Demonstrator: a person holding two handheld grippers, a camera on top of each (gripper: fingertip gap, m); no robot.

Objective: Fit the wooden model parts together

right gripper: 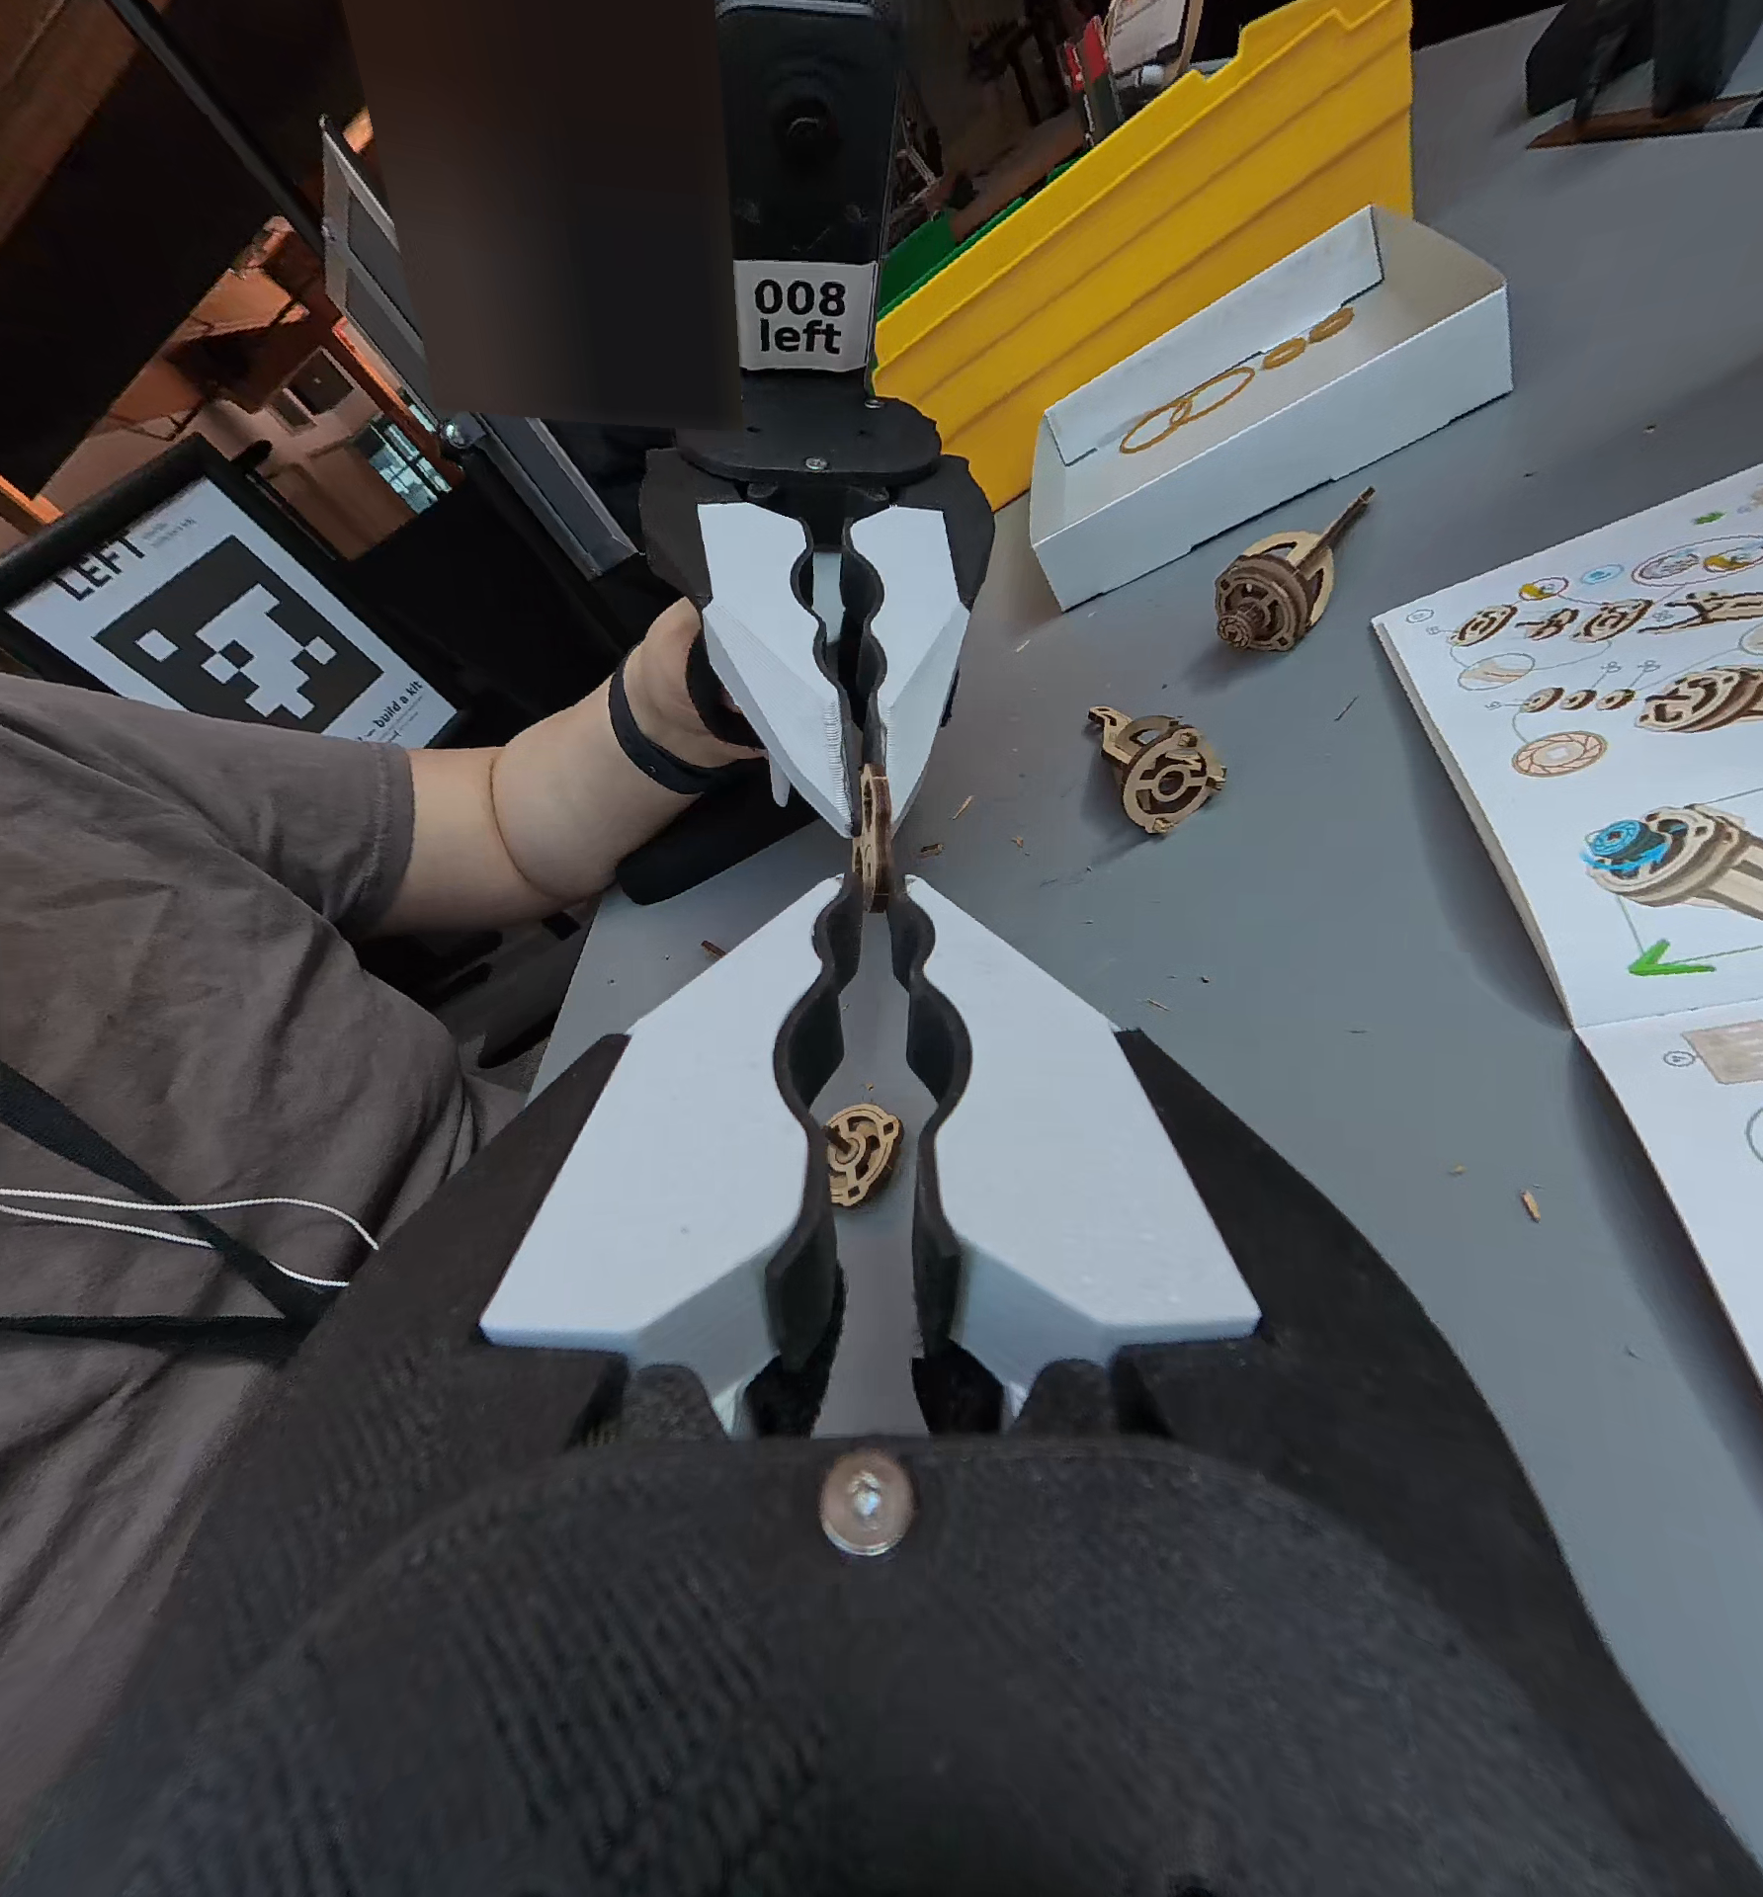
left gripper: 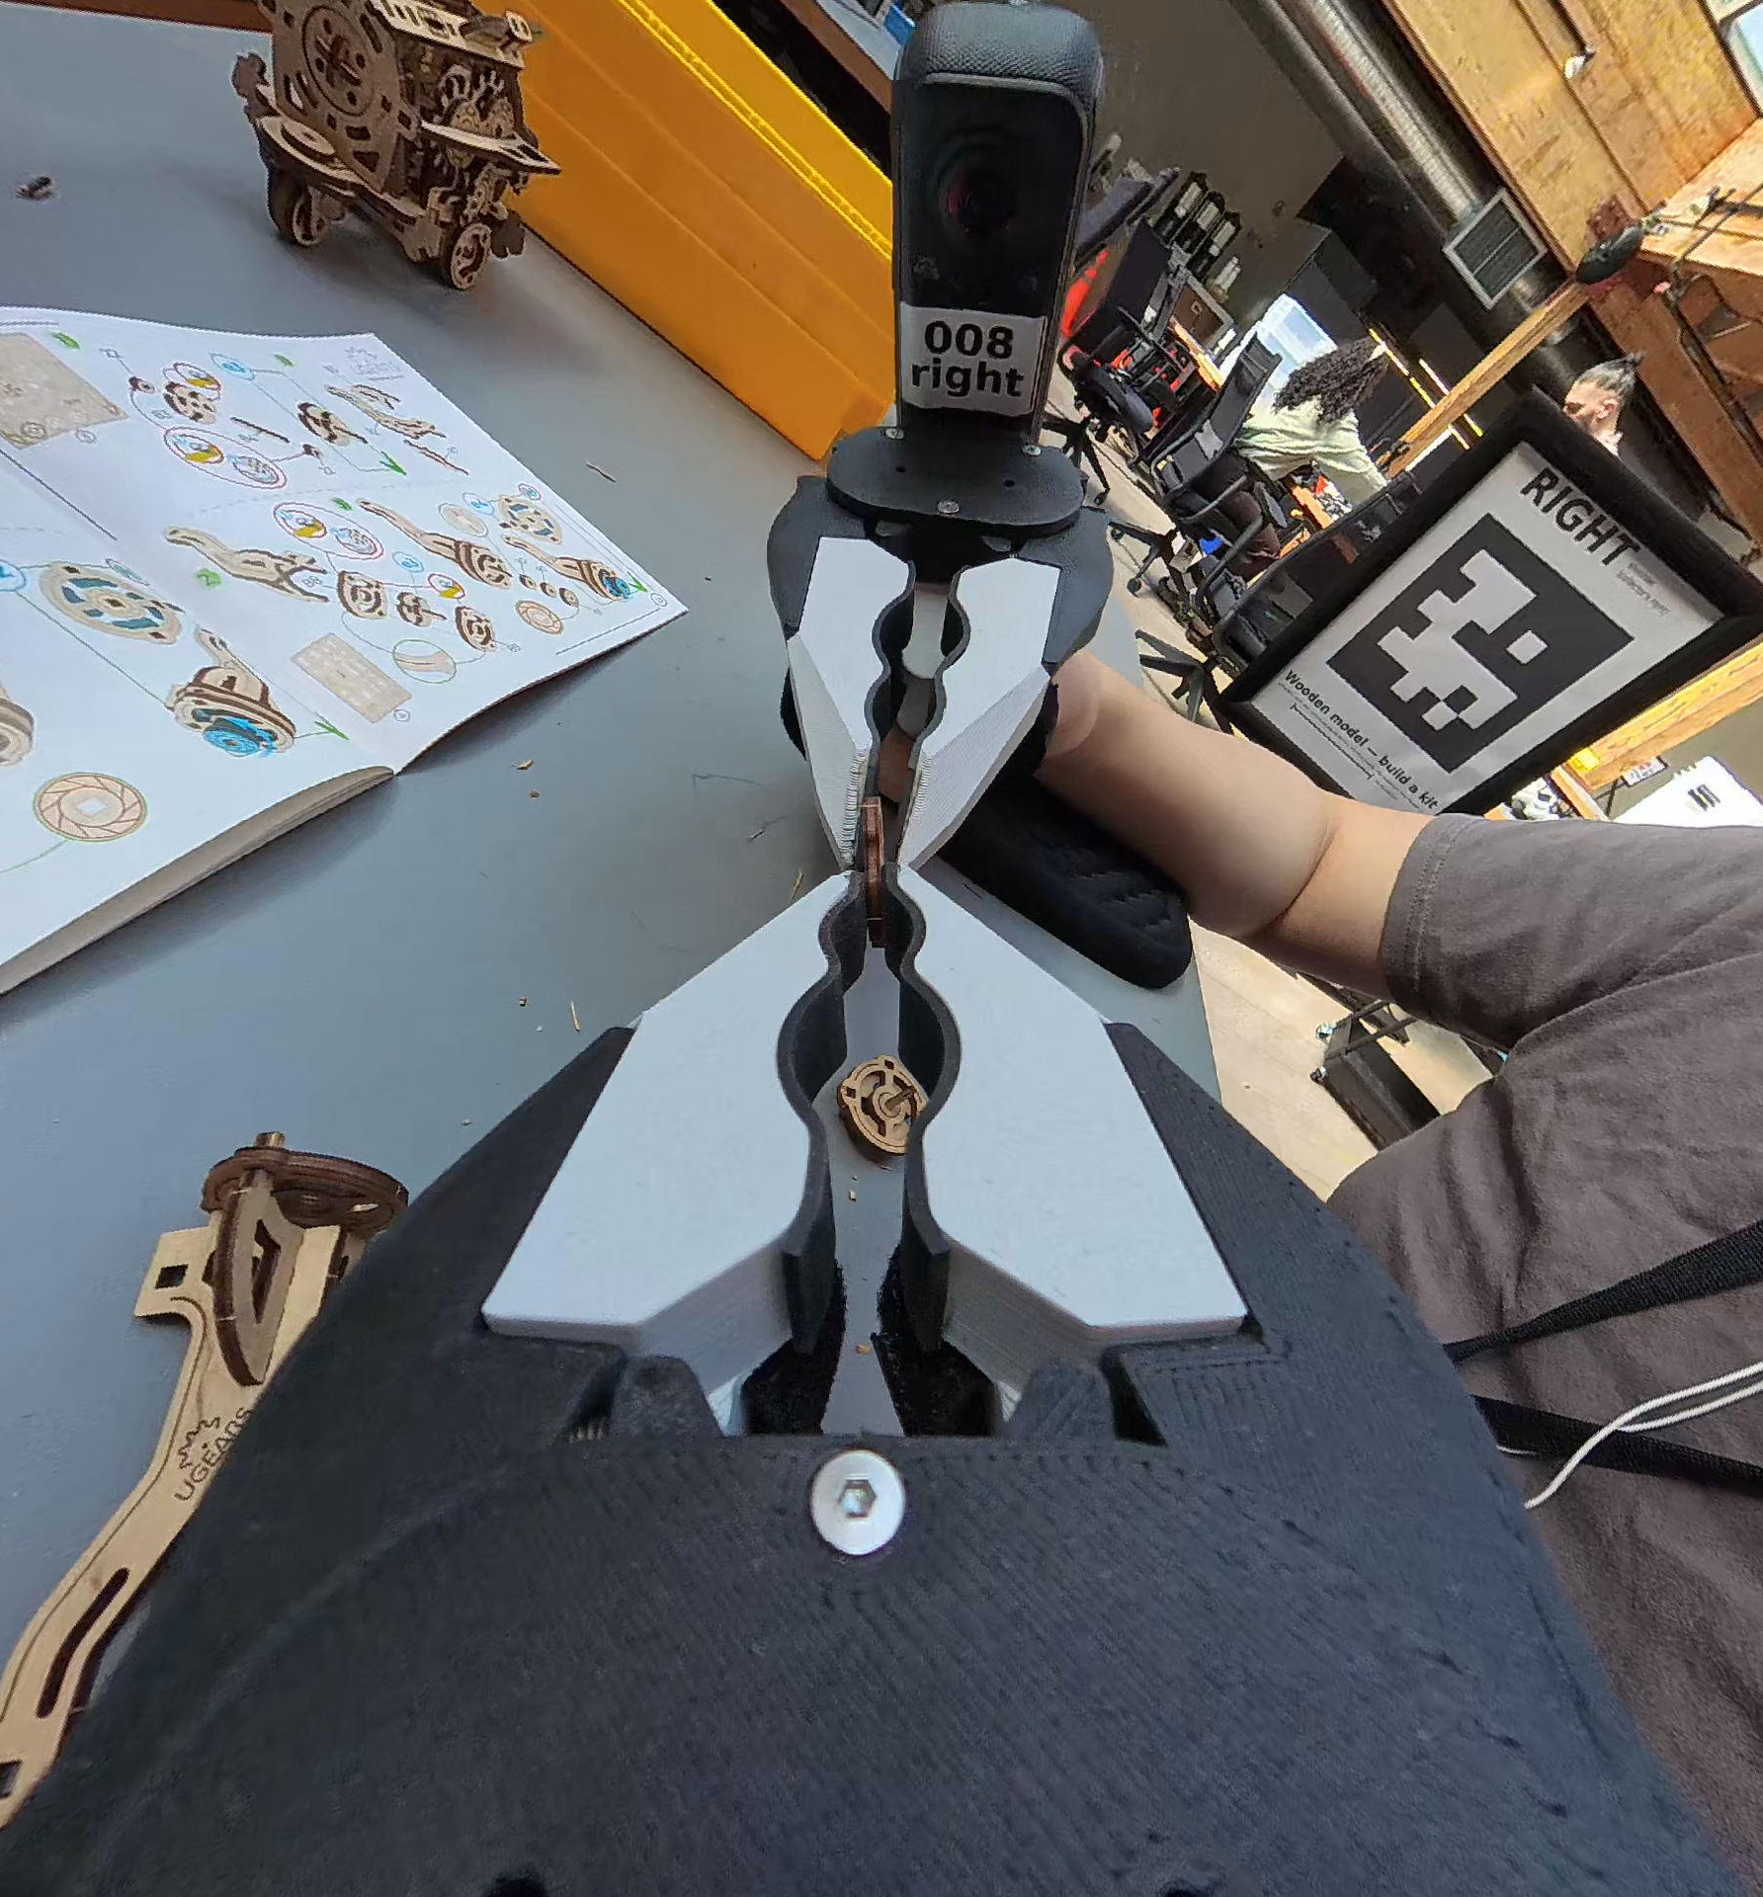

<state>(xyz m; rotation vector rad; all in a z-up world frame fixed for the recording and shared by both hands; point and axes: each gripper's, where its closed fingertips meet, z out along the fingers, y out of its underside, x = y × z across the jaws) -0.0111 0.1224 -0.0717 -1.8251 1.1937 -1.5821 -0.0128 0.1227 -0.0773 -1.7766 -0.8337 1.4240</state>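
My two grippers face each other tip to tip above the grey table (left gripper: 446, 975). A small flat round wooden part (left gripper: 872, 873) stands edge-on between them; it also shows in the right wrist view (right gripper: 872, 837). My left gripper (left gripper: 872, 908) is shut on the end of the part nearer to it. My right gripper (right gripper: 872, 898) is shut on the opposite end, and it shows from the front in the left wrist view (left gripper: 872, 837). A second small round wooden part (left gripper: 879, 1107) lies on the table under the fingers, also seen in the right wrist view (right gripper: 862, 1155).
An open instruction booklet (left gripper: 241, 575) (right gripper: 1678, 821) lies on the table. A finished wooden model (left gripper: 395, 123) and a yellow bin (right gripper: 1165, 257) stand behind. A white box (right gripper: 1268, 482), two wooden assemblies (right gripper: 1268, 601) (right gripper: 1160, 770) and a long wooden lever part (left gripper: 220, 1334) lie nearby. Less than 4 cm separates the two grippers' tips.
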